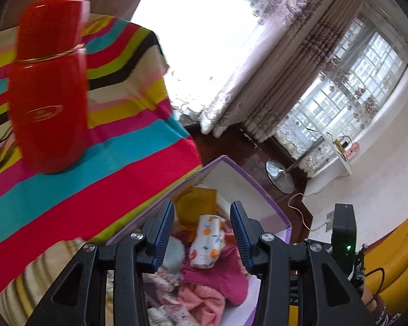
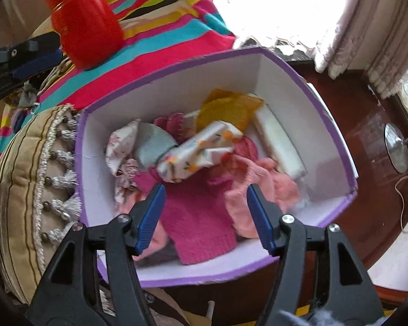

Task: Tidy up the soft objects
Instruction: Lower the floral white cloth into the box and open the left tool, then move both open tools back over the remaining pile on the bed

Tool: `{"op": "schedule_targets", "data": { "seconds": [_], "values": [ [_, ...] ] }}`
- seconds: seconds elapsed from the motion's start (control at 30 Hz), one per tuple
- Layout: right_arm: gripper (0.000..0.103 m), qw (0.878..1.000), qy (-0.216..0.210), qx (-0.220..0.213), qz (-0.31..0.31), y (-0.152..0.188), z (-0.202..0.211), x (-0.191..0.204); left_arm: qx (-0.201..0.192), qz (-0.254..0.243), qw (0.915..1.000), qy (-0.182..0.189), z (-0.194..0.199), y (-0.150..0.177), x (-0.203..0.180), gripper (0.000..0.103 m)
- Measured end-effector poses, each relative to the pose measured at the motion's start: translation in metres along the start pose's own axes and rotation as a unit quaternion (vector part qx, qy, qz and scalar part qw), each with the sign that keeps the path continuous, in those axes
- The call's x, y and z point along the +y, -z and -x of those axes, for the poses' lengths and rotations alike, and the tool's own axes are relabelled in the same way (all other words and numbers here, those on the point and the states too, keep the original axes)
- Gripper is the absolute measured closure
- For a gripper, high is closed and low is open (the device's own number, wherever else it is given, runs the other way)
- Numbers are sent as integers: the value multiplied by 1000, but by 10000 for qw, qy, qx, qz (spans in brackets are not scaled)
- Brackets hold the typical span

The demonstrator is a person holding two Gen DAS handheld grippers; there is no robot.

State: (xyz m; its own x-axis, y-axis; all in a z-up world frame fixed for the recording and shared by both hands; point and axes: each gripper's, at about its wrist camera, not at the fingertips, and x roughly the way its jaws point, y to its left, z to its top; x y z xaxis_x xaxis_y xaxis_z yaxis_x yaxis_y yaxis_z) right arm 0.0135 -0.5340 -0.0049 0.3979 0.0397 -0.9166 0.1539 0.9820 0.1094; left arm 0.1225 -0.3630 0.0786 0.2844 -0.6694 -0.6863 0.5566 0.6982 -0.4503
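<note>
A purple box with white inner walls holds several soft items: a white roll with orange fruit print, a magenta knit cloth, a pale pink cloth, a yellow cloth, a light blue piece and a white pad. My right gripper is open and empty just above the magenta cloth. My left gripper is open and empty above the same box, over the fruit-print roll.
A red thermos stands on a bright striped cloth beside the box. A beige tasselled cushion lies left of the box. Dark wooden floor, a lamp base, curtains and a yellow seat lie beyond.
</note>
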Motion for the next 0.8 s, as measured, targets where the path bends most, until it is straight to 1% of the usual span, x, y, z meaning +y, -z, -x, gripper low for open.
{"op": "schedule_targets", "data": {
  "seconds": [0.23,0.5,0.6,0.7,0.8],
  "values": [
    [36,9993,-176,-51,317,-16,-4,42,-202,551,9979,-282,32,14,53,58],
    [36,9965,-361,-99,748,-35,-8,93,-603,1198,9891,-601,74,26,114,58],
    [36,9947,-408,-103,934,-42,-12,114,-740,1447,9835,-800,91,31,139,58],
    [36,9927,-462,-105,1107,-47,-16,135,-909,1718,9759,-990,108,36,166,58],
    [36,9903,-505,-106,1286,-54,-20,156,-1127,2034,9650,-1215,129,41,196,58]
  ]
}}
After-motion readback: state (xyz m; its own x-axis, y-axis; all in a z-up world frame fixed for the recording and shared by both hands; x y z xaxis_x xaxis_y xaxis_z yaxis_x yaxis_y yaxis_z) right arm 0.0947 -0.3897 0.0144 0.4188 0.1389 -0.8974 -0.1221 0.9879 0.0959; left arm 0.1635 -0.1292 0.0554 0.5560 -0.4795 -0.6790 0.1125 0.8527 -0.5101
